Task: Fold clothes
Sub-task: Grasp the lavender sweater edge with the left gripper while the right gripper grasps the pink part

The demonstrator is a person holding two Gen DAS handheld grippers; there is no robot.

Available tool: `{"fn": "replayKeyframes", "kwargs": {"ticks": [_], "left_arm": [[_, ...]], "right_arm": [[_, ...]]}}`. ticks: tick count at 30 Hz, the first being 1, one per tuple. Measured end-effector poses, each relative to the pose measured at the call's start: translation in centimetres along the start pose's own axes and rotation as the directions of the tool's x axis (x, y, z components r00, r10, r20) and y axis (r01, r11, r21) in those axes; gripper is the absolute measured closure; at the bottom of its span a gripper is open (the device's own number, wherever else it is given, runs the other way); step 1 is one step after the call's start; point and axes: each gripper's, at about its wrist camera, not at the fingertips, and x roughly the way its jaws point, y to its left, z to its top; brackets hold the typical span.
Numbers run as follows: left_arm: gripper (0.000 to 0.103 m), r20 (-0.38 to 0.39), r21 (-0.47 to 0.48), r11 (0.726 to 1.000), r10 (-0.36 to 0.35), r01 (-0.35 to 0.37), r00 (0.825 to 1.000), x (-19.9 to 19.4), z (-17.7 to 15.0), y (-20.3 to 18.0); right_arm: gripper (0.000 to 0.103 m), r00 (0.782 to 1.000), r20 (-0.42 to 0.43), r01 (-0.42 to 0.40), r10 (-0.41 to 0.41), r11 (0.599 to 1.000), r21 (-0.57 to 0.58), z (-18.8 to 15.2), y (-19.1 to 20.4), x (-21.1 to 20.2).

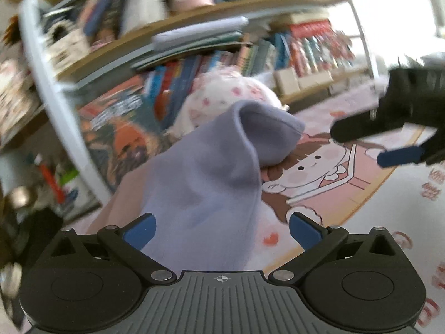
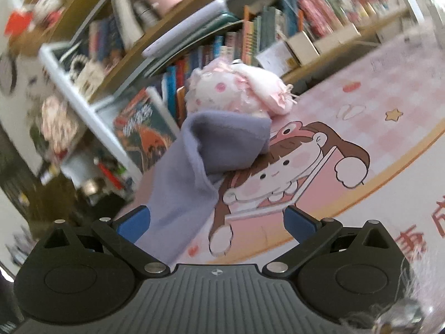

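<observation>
Left wrist view: left tool [image 1: 221, 229] stands spread, gripping nothing; lilac garment [image 1: 211, 172] lies between its fingers, running to 12 o'clock in a raised hump on the tabletop [image 1: 361, 194]. Right tool [image 1: 358, 144] at 2 o'clock, also spread.

Right wrist view: garment [image 2: 194, 172] at 11 o'clock, beside the plush [image 2: 239, 91]. Judged advice: pinch an edge, not the hump. Edges and garment type are indistinct; the near end is cut off.

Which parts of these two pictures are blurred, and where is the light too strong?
Left wrist view: bookshelf smeared by motion blur, the window corner at upper right blown out white; the purple cloth is a little soft. Right wrist view: shelf blurred the same way, mat fairly sharp, no strong glare; fisheye bends both.
</observation>
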Motion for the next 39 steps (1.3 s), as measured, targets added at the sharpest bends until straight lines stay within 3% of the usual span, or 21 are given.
{"fn": "replayKeyframes", "kwargs": {"ticks": [3,7,14,15,17,24,29,33,38,39], "left_arm": [[0.007,-0.024,0.056,0.998,-0.012,0.014,1.0,2.5,1.9,-1.1],[0.042,-0.086,0.076,0.997,-0.012,0.019,0.996,6.6,4.0,-2.2],[0.045,-0.158,0.065,0.996,0.071,-0.061,0.985,11.9,4.7,-2.4],[0.051,-0.154,0.064,0.996,0.073,-0.063,0.985,11.9,4.5,-2.2],[0.095,-0.15,0.054,0.997,0.055,-0.047,0.987,11.4,4.1,-1.5],[0.097,-0.001,0.13,0.991,-0.01,0.01,1.0,2.7,2.1,0.2],[0.097,0.079,0.121,0.989,-0.097,0.087,0.992,-6.9,-0.7,0.3],[0.097,0.135,0.085,0.988,-0.138,0.128,0.981,-13.4,-3.6,-0.5],[0.097,0.167,0.089,0.99,-0.119,0.105,0.979,-18.9,-7.5,-2.3],[0.097,0.168,0.085,0.991,-0.121,0.107,0.978,-19.3,-7.9,-2.4]], "right_arm": [[0.0,1.0,0.008,-0.019,0.018,0.998,0.063,1.1,-0.8,0.4],[0.0,0.998,0.029,-0.052,0.048,0.984,0.168,1.6,-2.0,0.6],[0.002,0.994,0.047,-0.105,0.095,0.929,0.354,1.9,-3.6,1.4],[0.003,0.993,0.046,-0.117,0.108,0.924,0.365,1.9,-3.5,1.5],[0.003,0.99,0.041,-0.14,0.134,0.916,0.376,1.9,-3.3,1.6],[0.004,0.967,0.031,-0.234,0.252,0.838,0.492,0.6,-2.7,1.2],[0.004,0.947,0.007,-0.27,0.323,0.781,0.563,-1.0,-1.5,1.1],[0.004,0.944,-0.05,-0.228,0.328,0.751,0.62,-3.9,-1.0,0.3],[0.029,0.971,-0.035,-0.159,0.235,0.753,0.639,-6.1,-1.4,-3.1],[0.048,0.978,-0.038,-0.138,0.207,0.767,0.626,-6.2,-1.4,-3.8]]}}
